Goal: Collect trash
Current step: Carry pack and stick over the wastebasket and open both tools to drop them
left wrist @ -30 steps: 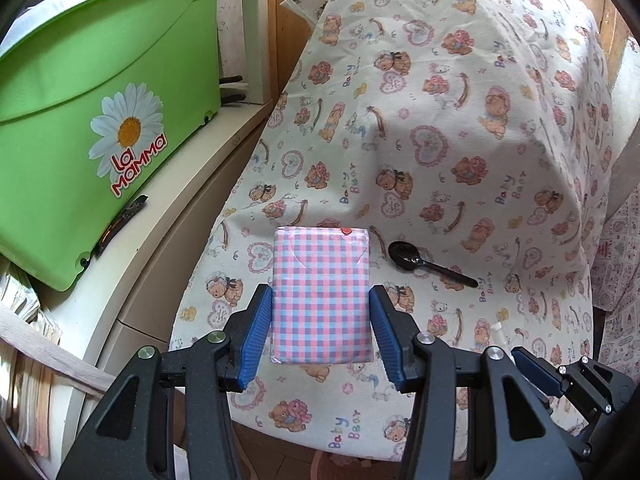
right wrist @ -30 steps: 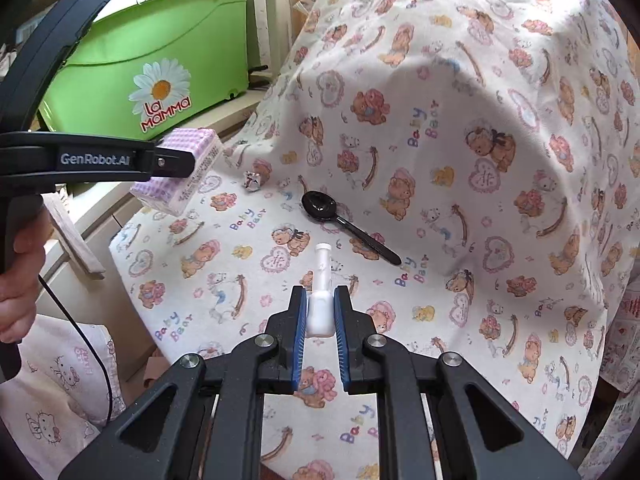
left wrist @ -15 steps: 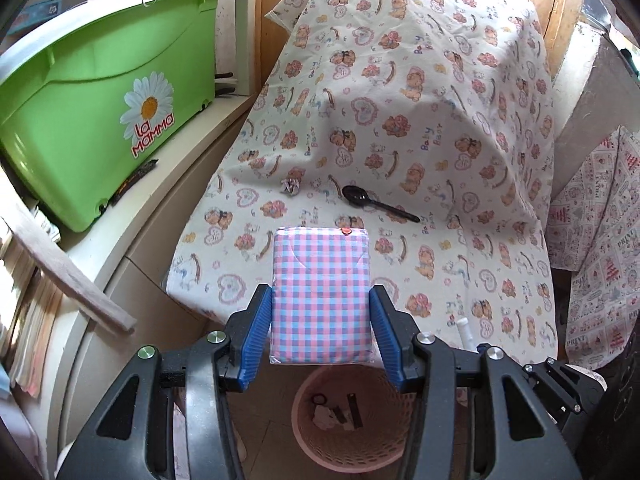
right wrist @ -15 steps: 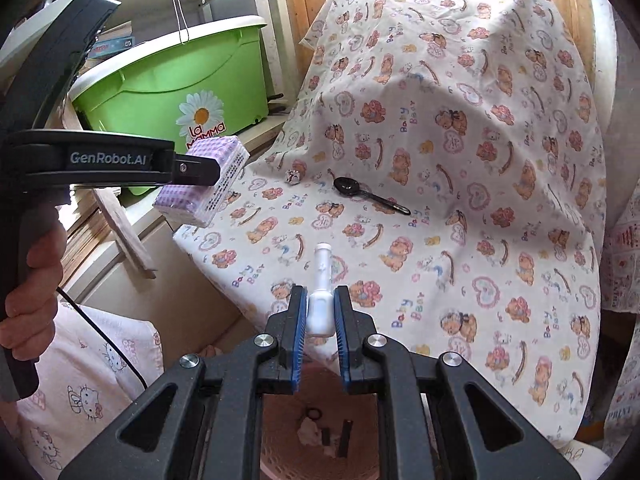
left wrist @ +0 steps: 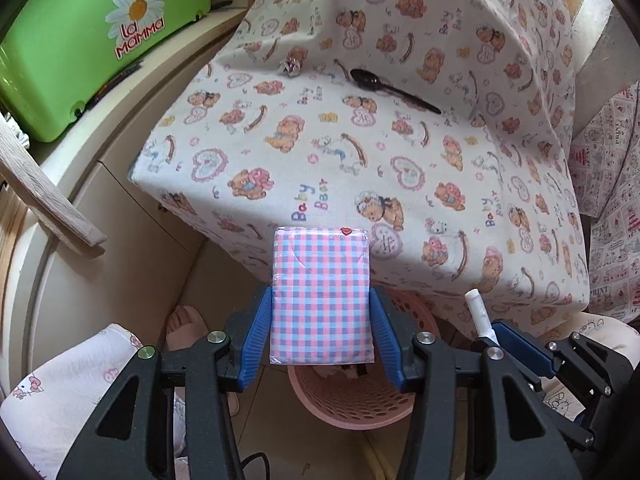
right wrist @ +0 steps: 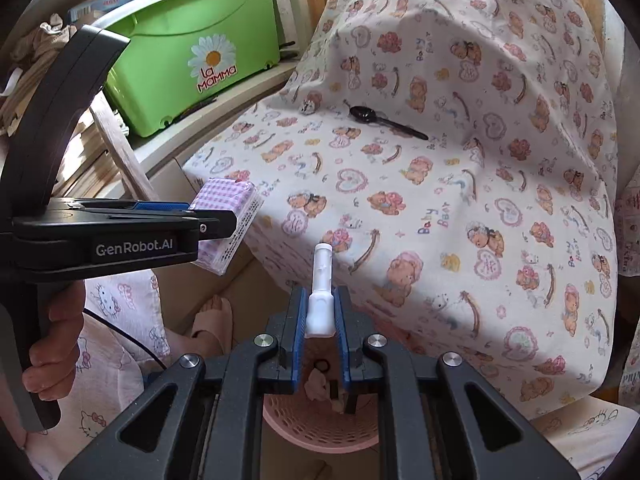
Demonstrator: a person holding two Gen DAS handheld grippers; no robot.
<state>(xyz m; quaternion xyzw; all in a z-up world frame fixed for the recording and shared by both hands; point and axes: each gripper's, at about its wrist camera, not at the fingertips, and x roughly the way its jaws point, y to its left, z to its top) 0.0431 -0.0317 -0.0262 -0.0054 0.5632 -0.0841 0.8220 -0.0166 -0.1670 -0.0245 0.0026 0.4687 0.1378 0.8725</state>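
My left gripper is shut on a pink-and-blue checked tissue pack, held above a pink perforated waste basket on the floor. In the right wrist view the same pack sticks out of the left gripper at the left. My right gripper is shut on a small white plastic tube, over the basket, which holds a few scraps. On the bear-print cloth lie a black plastic spoon and a crumpled foil scrap.
A green "La Mamma" bin stands on a cream cabinet to the left. A wooden slat leans there. The person's foot in a sandal and patterned trouser leg are beside the basket.
Both grippers have drawn back from the cloth-covered surface and sunk toward the floor, each keeping its object. The pink basket has come into view under them.
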